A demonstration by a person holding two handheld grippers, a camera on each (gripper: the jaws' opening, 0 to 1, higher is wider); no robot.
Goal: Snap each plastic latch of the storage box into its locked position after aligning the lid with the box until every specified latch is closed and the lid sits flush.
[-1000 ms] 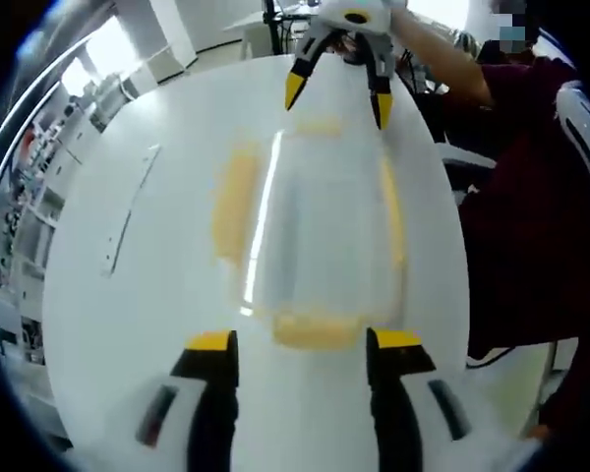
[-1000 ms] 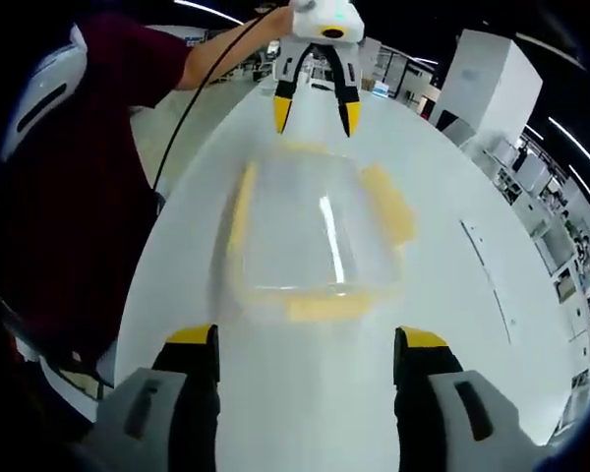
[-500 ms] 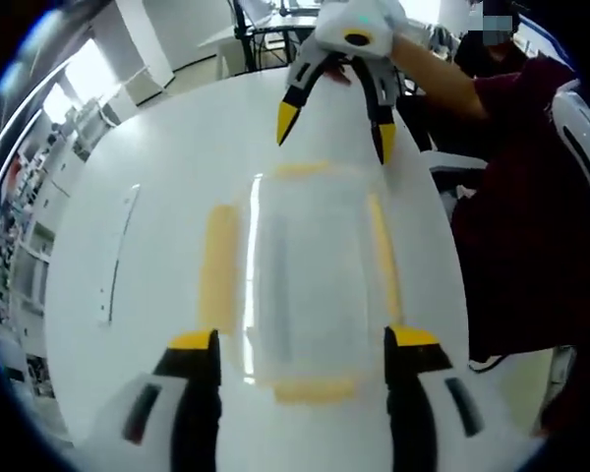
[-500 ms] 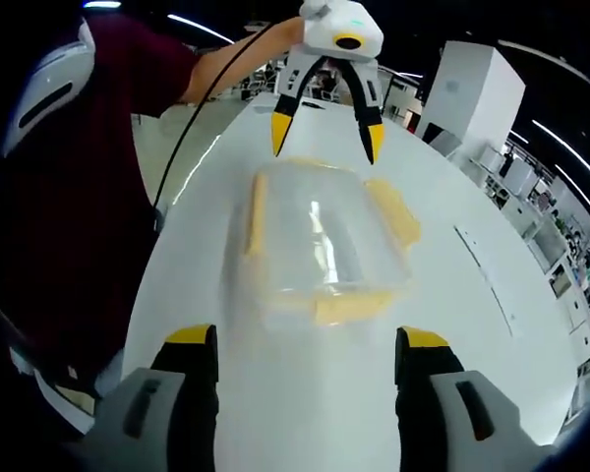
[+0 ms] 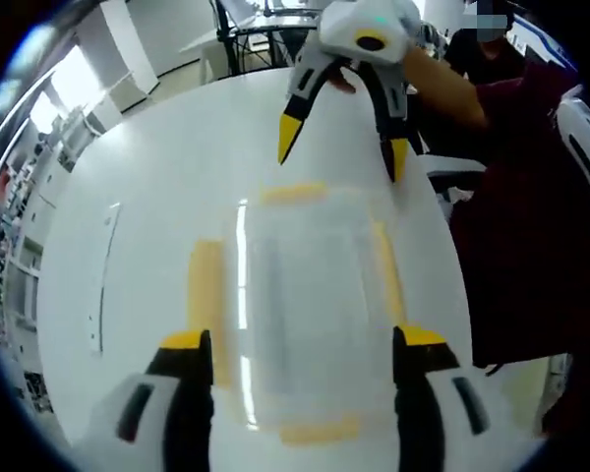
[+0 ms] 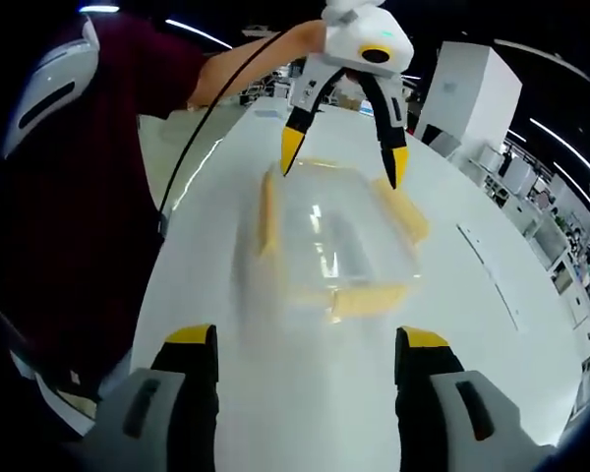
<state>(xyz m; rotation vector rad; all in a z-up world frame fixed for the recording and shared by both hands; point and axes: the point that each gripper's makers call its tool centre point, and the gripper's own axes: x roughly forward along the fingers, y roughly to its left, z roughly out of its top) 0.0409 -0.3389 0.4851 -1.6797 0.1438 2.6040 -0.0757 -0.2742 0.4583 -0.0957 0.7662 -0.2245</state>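
A clear storage box [image 5: 300,295] with its lid on and yellow latches lies on the white table [image 5: 128,177]. My left gripper [image 5: 303,339] is open, and its yellow-tipped jaws straddle the box's near end. The left side latch [image 5: 206,295] lies flared out on the table; the near latch [image 5: 320,430] shows low between the jaws. Across the box hangs the right gripper [image 5: 342,152], open, over the far latch [image 5: 293,192]. In the right gripper view, my right gripper [image 6: 305,339] is open short of the box [image 6: 334,241], and the left gripper [image 6: 344,162] spans its far end.
A person in a dark red top [image 5: 531,197] stands at the table's edge and holds both grippers; an arm [image 6: 246,64] and a black cable reach to the left gripper. A thin strip [image 5: 103,275] lies on the table. White cabinets [image 6: 477,79] stand beyond.
The left gripper has moved forward, so the box's near end now lies between its jaws. In the right gripper view, the left gripper has come closer over the box's far end.
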